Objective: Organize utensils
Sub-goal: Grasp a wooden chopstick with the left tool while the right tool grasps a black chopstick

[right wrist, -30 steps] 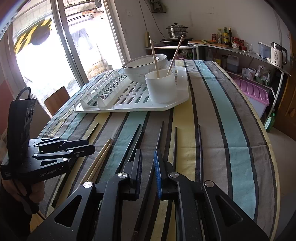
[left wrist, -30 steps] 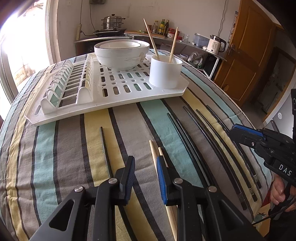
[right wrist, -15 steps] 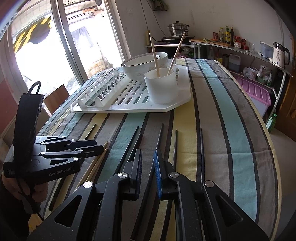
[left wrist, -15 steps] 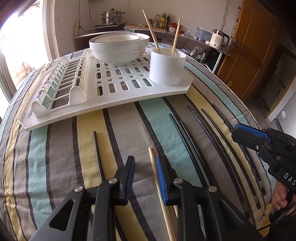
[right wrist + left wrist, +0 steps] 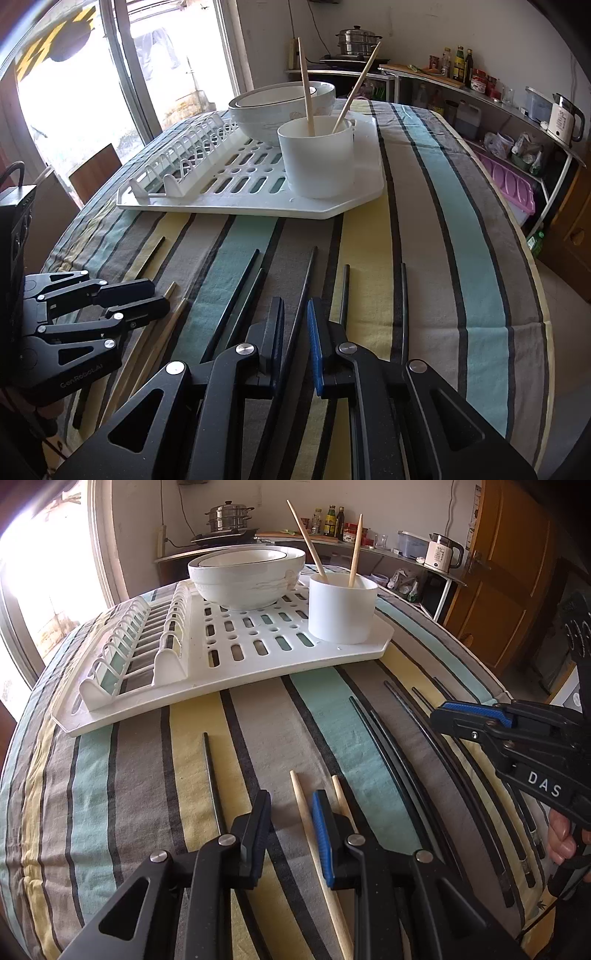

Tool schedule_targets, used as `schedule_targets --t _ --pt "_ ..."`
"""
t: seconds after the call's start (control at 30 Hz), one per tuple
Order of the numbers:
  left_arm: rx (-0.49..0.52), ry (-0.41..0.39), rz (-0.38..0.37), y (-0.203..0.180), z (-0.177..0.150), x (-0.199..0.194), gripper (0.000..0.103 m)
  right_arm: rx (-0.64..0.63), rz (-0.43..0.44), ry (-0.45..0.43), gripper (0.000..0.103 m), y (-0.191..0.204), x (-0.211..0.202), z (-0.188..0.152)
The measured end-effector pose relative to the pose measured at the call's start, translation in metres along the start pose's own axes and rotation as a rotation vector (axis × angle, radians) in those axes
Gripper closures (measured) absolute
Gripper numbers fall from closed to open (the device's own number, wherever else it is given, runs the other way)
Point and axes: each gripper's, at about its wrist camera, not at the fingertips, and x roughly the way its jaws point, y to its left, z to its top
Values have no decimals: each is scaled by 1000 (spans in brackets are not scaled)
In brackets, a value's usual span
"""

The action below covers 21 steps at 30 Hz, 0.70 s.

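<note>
My left gripper (image 5: 291, 805) hovers open just above the striped cloth, and a wooden chopstick (image 5: 301, 812) lies between its fingers without touching the pads. A second wooden chopstick (image 5: 338, 790) lies just right of it. My right gripper (image 5: 295, 314) stands narrowly open over a black chopstick (image 5: 304, 284) that runs between its jaws. Several more black chopsticks (image 5: 236, 299) lie spread on the cloth. A white cup (image 5: 317, 162) on the drying rack (image 5: 229, 199) holds two wooden chopsticks. The right gripper (image 5: 439, 716) also shows in the left wrist view, and the left gripper (image 5: 159, 295) in the right wrist view.
Stacked white bowls (image 5: 245, 576) sit at the back of the rack, beside its plate slots (image 5: 140, 646). One black chopstick (image 5: 212, 775) lies alone to the left of my left gripper. The table's rounded edge (image 5: 535, 295) drops off at the right, with shelves and a kettle beyond.
My right gripper has moved forward and slightly down over the black chopsticks, so it reaches further into the left wrist view. The left gripper has stayed where it was. Neither opening has changed.
</note>
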Motion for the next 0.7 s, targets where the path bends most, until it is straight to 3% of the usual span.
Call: schedule_targets --t 0.3,0.47,0.7 --pt "24 -9 9 -2 -2 -1 80 -33 -47 68 90 -1 29 12" --pt "17 -18 29 1 -2 0 95 -64 -83 80 90 6 33 18" --pt "0 -16 9 5 0 0 97 -86 -84 85 97 11 34 20"
